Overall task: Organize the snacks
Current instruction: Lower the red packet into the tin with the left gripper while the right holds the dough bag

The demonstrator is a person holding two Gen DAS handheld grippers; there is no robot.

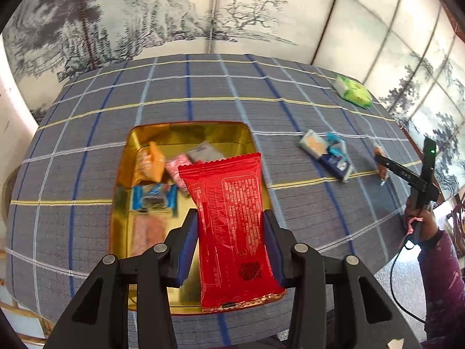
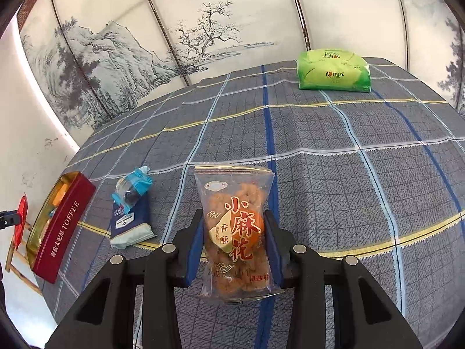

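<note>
Red packet clamped between the left gripper pads, held above the near right part of the gold tin. Long axis runs straight away from the camera, crimped end nearest, printed back side up. Only the left view looks down into the tin: orange pack at the far left, pink one and grey one beside it, blue-and-white one in the middle, something pinkish nearer, too blurred to name.

Right view gives the tin from the side instead, near the left edge of the tablecloth: red wall with "TOFFEE" on it, contents mostly hidden. Also catches the red packet edge-on at far left.

Right gripper squeezed on a clear twist bag, red characters facing up, long axis pointing away toward the far edge, held just over the cloth.

Between bag and tin: navy packet with a light-blue packet lying partly on its far end. Left view shows one more pale packet touching these. Green tissue pack at the far right corner, well apart from everything.
</note>
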